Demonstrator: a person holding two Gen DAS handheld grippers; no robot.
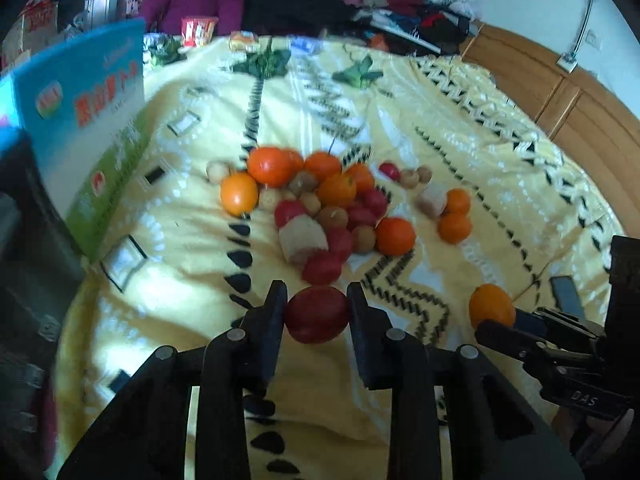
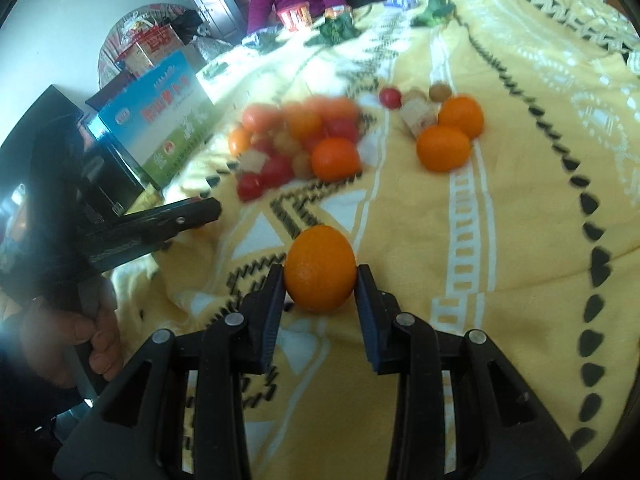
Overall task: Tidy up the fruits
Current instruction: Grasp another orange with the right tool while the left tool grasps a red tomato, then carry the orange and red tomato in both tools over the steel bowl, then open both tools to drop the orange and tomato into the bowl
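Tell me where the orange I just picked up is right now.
The orange sits pinched in the right claw, low centre in the right wrist view, above the yellow blanket and nearer than the fruit pile.

"DAS" on the right hand-held gripper [image 1: 494, 326]; box [image 1: 84, 92] lettering unreadable.

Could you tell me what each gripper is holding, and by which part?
Left gripper clamps a red fruit by its sides; right gripper clamps an orange likewise.

Red fruit [image 1: 316, 314] and orange [image 2: 320, 268], each between jaws.
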